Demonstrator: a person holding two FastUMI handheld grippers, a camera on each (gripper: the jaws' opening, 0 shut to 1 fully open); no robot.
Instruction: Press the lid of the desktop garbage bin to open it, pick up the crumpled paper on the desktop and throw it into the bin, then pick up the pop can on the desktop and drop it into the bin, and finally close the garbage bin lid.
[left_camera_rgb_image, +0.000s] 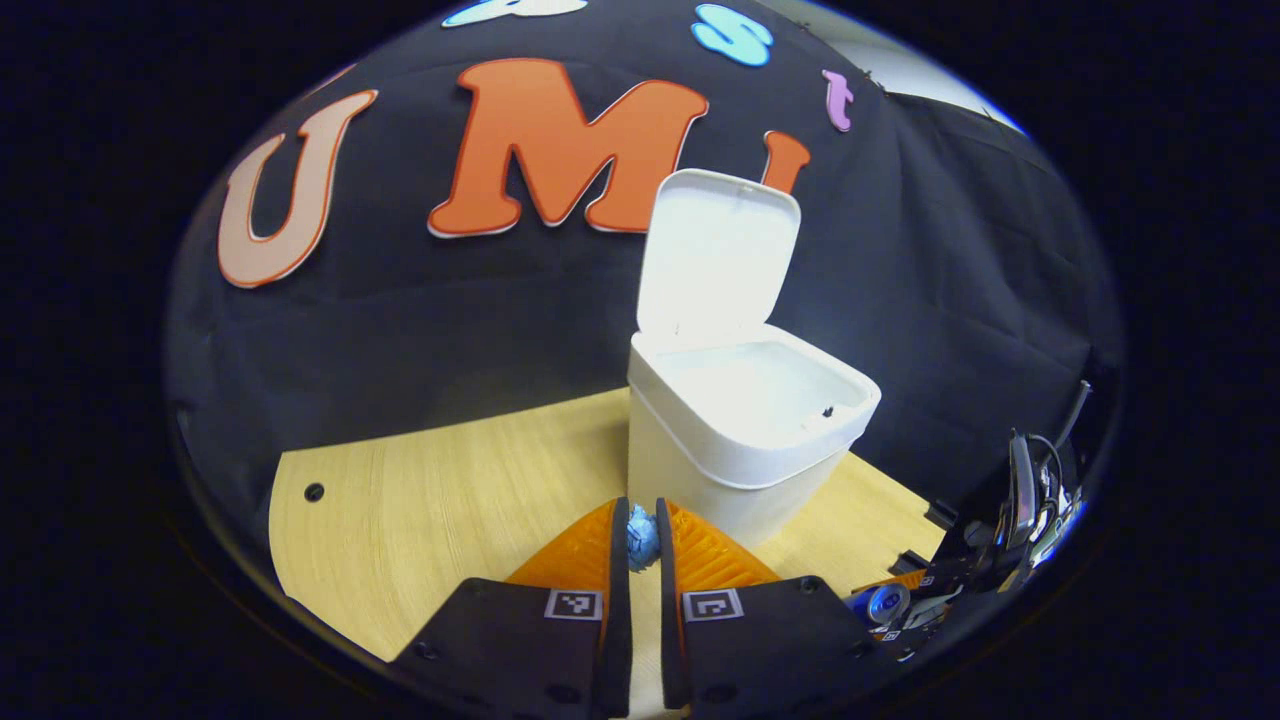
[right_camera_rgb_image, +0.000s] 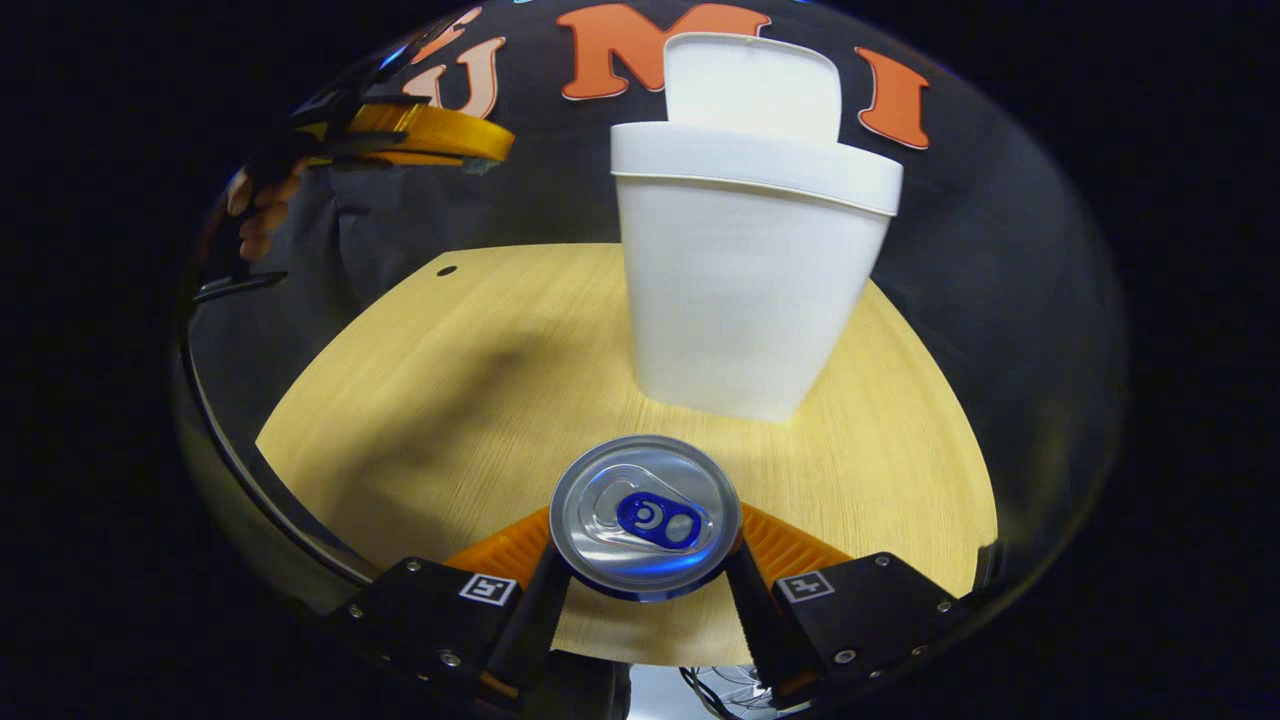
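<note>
Crumpled paper (left_camera_rgb_image: 642, 537), a small bluish ball, sits pinched between the tips of the left tongs (left_camera_rgb_image: 642, 540), which are clenched on it and held above the tabletop (left_camera_rgb_image: 420, 500). From these tongs the garbage bin (left_camera_rgb_image: 735, 440) lies straight ahead and a little to the right, very near, and its lid (left_camera_rgb_image: 718, 255) stands upright at the back, so the mouth is open. The rim seems about level with the paper or slightly higher, so I judge the coming move needs a small lift forward over the rim before the tongs release. The pop can (right_camera_rgb_image: 645, 520) stands upright on the tabletop with its long axis vertical, between the fingers of the right tongs (right_camera_rgb_image: 645, 565); they seem to be grasping its sides. The bin stands beyond the can, ahead and slightly right, so the left tongs are the nearer to the opening.
</note>
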